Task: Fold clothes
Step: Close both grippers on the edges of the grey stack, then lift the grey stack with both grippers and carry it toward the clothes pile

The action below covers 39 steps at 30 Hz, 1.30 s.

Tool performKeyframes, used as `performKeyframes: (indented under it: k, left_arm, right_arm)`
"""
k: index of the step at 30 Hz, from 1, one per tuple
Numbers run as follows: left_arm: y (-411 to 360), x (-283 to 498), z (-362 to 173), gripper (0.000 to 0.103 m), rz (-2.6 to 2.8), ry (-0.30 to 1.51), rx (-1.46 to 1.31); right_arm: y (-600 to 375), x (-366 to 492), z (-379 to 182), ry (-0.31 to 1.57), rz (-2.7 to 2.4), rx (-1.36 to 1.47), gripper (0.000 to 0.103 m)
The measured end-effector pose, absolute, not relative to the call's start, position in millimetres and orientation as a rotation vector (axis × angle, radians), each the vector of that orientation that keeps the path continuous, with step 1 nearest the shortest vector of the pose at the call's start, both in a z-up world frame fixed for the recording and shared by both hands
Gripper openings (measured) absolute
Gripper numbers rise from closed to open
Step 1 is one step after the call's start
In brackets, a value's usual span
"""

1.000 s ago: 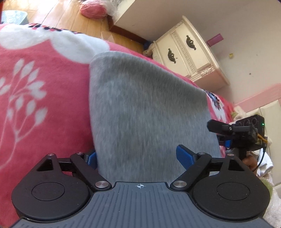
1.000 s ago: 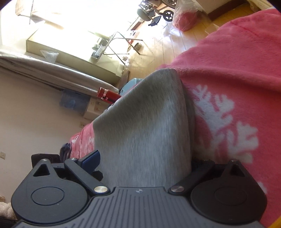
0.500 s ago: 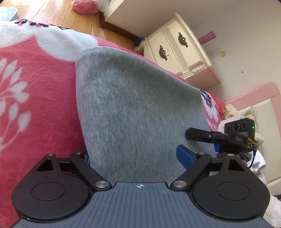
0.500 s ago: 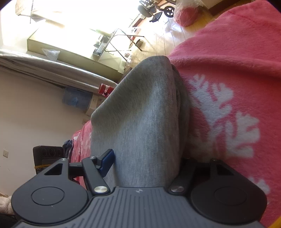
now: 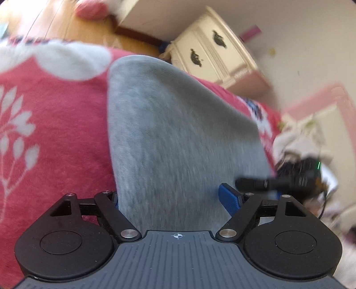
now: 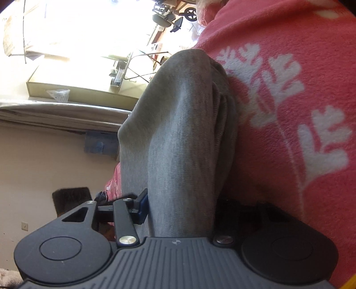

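A folded grey garment (image 5: 173,133) lies on a pink blanket with white leaf prints (image 5: 55,111). My left gripper (image 5: 171,197) is open, its blue pads (image 5: 229,197) wide apart with the garment's near edge lying between them. In the right wrist view the same grey garment (image 6: 184,122) rises in bunched folds from my right gripper (image 6: 182,209), which is shut on its near edge. The left blue pad (image 6: 142,206) presses the cloth, and the other finger is hidden behind it. The right gripper's black body (image 5: 298,177) shows blurred at the garment's right edge.
A cream nightstand (image 5: 213,55) stands beyond the bed on a wooden floor (image 5: 55,26), with a pink bundle (image 5: 89,10) lying further off. The pink blanket (image 6: 289,155) fills the right side of the right wrist view. A sunlit desk (image 6: 77,93) stands to the left of the bed.
My right gripper's fingers have drawn together on the garment's edge, bunching the cloth. The left gripper stays wide open and is moving, blurring its view. The right gripper sits lower against the garment's right edge.
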<state>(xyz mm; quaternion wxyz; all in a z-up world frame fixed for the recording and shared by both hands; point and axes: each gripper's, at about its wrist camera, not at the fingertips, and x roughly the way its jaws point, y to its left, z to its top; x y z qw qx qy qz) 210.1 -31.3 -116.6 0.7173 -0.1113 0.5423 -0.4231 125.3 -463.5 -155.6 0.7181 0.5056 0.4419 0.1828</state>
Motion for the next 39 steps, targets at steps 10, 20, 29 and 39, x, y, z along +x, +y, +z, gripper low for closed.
performKeyframes:
  k: [10,20,29,39]
  left_arm:
    - [-33,198,-97,0.041,-0.878,1.145,-0.211]
    - [-25,179,-62,0.03,-0.852,1.118,-0.248]
    - [-5,154,-28,0.03,-0.82,1.012,-0.254]
    - [39,157,-1,0.029,-0.813,0.865,-0.322]
  right_arm:
    - [-439,127,-113,0.932,0.373,0.89,0.045]
    - [-426,117,-76,0.88,0.403,0.823,0.044]
    - [-408,132,-41,0.852,0.484,0.753,0.044]
    - [-307,190,27,0.876,0.622,0.471,0.044]
